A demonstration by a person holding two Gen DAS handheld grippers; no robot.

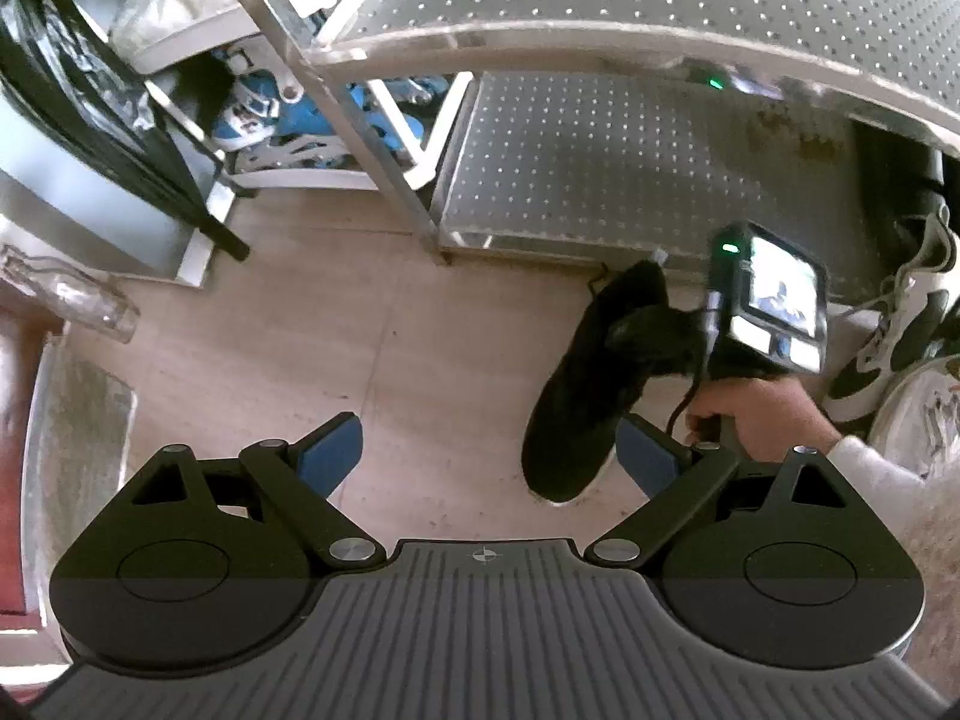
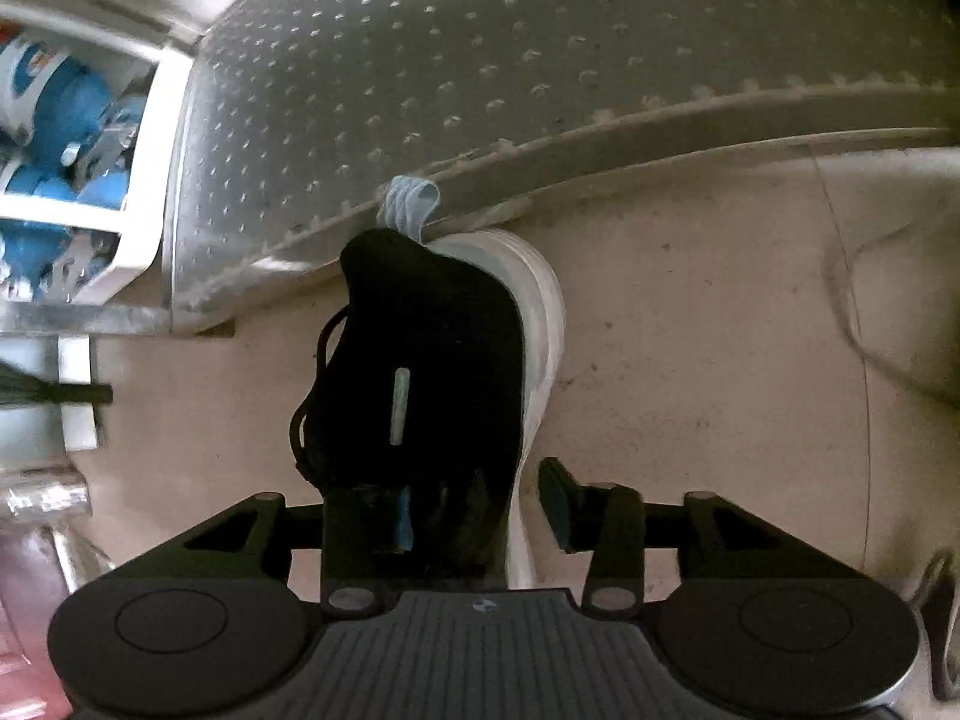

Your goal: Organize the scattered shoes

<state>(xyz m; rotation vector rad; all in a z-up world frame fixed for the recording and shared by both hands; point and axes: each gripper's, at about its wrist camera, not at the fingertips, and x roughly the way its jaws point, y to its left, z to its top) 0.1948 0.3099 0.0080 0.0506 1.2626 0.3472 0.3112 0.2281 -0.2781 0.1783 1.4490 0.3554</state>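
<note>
My right hand-held gripper (image 2: 474, 516) is at the black shoe (image 2: 420, 372), which lies on the floor with its heel end and pull loop touching the lower edge of the perforated metal shelf (image 2: 480, 60) and its white sole turned to the right. One finger is inside or against the dark upper, the other stands just clear of the sole on the right, so the jaws straddle the shoe's side wall partly apart; against all that black I can't say for sure the inner pad presses, so I would not call it a firm grip. The shoe's long axis runs straight ahead from this gripper toward the shelf. My left hand-held gripper (image 1: 489, 456) hangs beside it, jaws wide apart and holding nothing, with the same black shoe (image 1: 594, 384) off to its right, toe end nearest. So the right hand (image 1: 762, 414) is the nearer one, and I judge it should do the lift.
</note>
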